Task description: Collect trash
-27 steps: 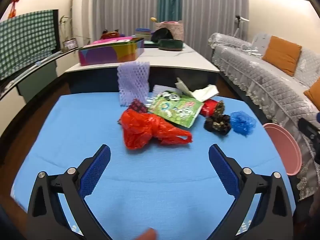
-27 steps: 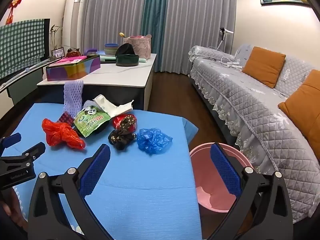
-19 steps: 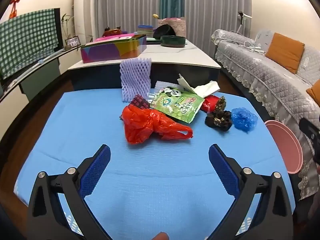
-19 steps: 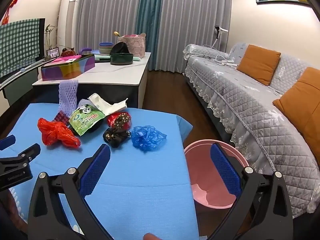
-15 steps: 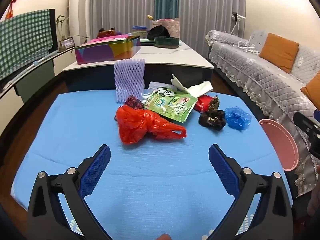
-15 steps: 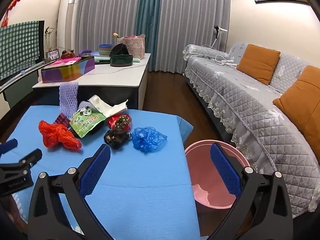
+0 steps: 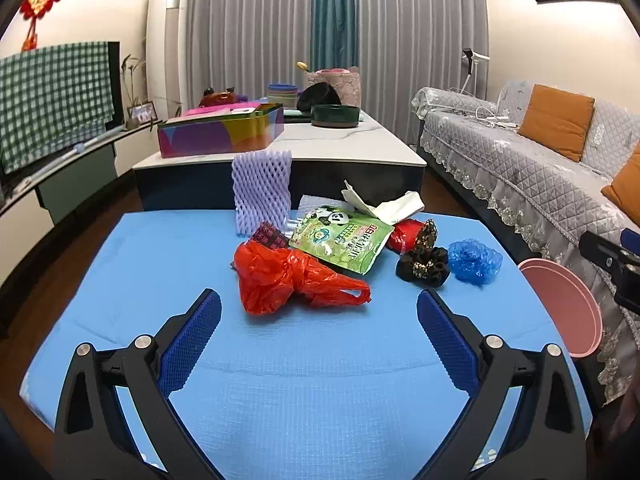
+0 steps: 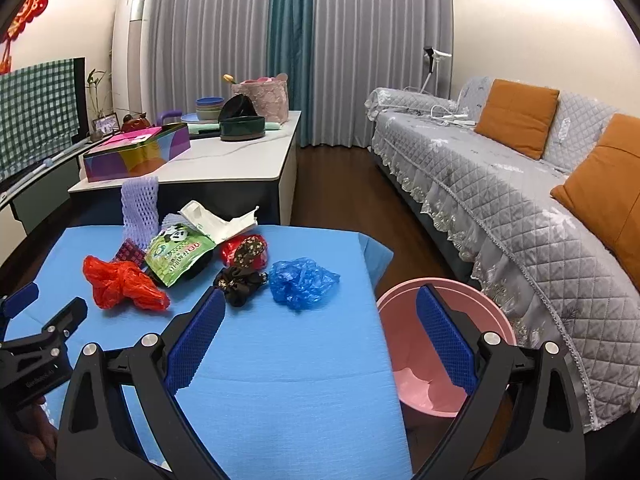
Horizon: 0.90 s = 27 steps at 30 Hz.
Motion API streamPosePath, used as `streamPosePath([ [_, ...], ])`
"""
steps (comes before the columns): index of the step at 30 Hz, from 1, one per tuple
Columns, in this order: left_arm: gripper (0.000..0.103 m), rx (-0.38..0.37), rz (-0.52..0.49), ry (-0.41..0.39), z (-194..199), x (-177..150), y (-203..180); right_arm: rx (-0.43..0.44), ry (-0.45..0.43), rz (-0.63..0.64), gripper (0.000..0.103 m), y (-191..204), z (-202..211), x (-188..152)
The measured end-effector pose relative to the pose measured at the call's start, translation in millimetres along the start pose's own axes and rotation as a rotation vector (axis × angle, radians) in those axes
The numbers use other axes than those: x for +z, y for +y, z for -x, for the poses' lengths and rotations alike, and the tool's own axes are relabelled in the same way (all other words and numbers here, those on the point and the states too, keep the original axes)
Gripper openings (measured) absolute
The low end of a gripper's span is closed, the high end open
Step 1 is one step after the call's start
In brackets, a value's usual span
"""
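Trash lies in a heap on the blue table [image 7: 320, 380]: a red plastic bag [image 7: 288, 276], a green panda snack pouch [image 7: 340, 238], a purple foam net [image 7: 262, 196], torn white paper [image 7: 384, 204], a red wrapper [image 7: 408, 234], a black patterned wad [image 7: 424, 266] and a blue plastic bag [image 7: 474, 260]. My left gripper [image 7: 318, 340] is open and empty, short of the red bag. My right gripper [image 8: 318, 338] is open and empty over the table's right edge, the blue bag [image 8: 304, 280] ahead of it. A pink bin [image 8: 444, 344] stands on the floor to the right.
A white-topped cabinet [image 7: 340, 148] behind the table holds a colourful box [image 7: 220, 132] and bowls. A grey quilted sofa [image 8: 520, 208] with orange cushions runs along the right. The other gripper shows at the frame edge of each view [image 8: 36, 344].
Both grippers have drifted slightly and pulled back a little; the trash looks a bit farther. Both stay open and nothing on the table has moved.
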<state>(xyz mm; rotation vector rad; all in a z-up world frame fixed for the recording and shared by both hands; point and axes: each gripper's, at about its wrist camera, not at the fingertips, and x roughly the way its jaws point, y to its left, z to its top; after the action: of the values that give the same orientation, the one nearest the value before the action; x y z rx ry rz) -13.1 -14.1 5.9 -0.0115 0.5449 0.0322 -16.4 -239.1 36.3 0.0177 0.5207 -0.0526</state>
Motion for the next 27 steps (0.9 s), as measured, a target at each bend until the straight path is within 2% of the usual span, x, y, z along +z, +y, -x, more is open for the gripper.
streamPosePath([
  [9, 0.093, -0.033, 0.019, 0.064, -6.1, -3.1, 5.9, -0.008, -0.005, 0.012, 0.095, 1.8, 2.4, 0.6],
  [27, 0.093, -0.052, 0.017, 0.045, -2.4, -0.4, 3.9, -0.003, -0.011, 0.028, 0.095, 4.3, 5.8, 2.7],
])
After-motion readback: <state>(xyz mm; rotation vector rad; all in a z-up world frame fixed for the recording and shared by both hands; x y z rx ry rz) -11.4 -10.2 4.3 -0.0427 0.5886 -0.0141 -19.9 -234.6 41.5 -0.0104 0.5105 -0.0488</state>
